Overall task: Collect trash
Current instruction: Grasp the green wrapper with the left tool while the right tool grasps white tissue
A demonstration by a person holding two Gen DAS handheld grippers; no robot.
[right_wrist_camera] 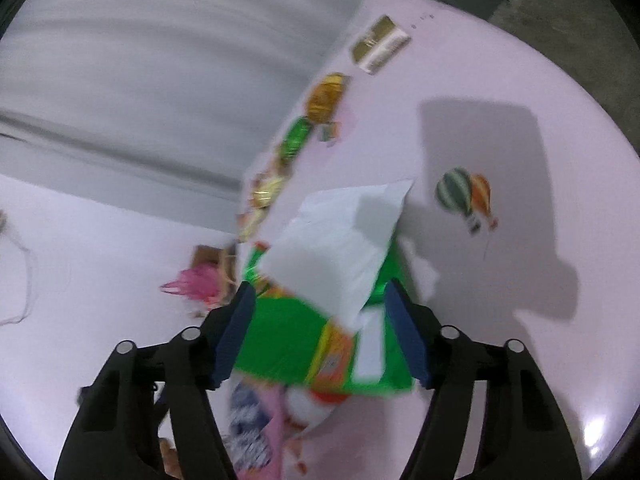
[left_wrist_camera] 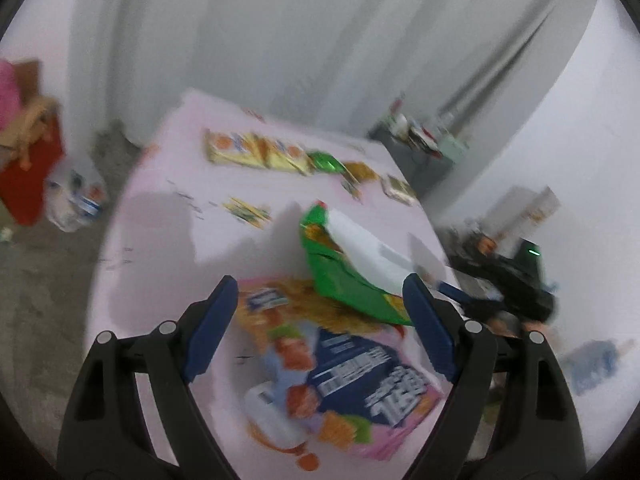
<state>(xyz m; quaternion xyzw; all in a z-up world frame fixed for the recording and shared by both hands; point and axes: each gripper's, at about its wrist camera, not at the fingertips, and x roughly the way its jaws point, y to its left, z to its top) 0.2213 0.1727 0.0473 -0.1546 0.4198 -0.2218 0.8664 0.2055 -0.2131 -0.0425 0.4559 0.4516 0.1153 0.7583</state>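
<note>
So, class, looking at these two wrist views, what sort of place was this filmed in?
Probably a makeshift indoor workspace, not a lived-in home. A pale pink table strewn with snack wrappers stands on a bare concrete floor, with grey curtains behind and bags of clutter alongside.

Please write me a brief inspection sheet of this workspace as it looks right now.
Surface: pink table, hot-air-balloon print.
Job's things: green bag with white paper; pink cereal bag; row of wrappers at the far edge.
Clutter: bottles on the floor.
Grippers: left gripper open over the cereal bag; right gripper around the green bag, contact unclear.
Cables: nothing seen.
Surroundings: white curtain, concrete floor.
</note>
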